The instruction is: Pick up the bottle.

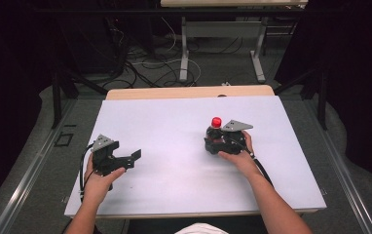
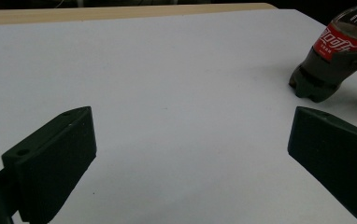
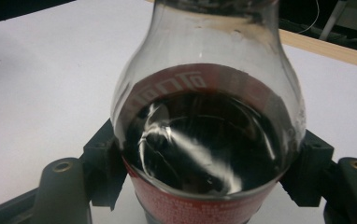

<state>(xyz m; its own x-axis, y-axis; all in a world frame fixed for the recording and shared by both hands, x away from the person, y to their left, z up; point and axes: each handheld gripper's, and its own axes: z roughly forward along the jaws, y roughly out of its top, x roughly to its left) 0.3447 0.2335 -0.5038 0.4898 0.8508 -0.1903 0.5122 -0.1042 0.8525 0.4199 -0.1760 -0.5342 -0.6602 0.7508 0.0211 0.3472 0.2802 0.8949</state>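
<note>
High view: one table (image 1: 174, 195) under a white sheet, a strip of bare wood along its far edge. On it, one cola bottle (image 1: 215, 127), upright, red cap on, standing right of centre. Two grippers, one in each hand. The right gripper (image 1: 213, 145) reaches in from the bottle's right side, its jaws clamped round the bottle's lower body, the grey three-cornered plate just beside the cap. The left gripper (image 1: 134, 157) rests at the left of the table, well apart from the bottle, jaws spread with nothing between them. Floor beyond the table: loose cables and two light table legs.

Left gripper view: two black jaws, wide apart, bare white sheet between. One bottle (image 2: 335, 60) at upper right, seen tilted in this picture; clear plastic, red label with white lettering, dark drink in the lower part.

Right gripper view: one bottle (image 3: 204, 140) between the two jaws, a pad pressed on each side at the red label band. Contents: dark cola up to about the shoulder, clear empty neck above
</note>
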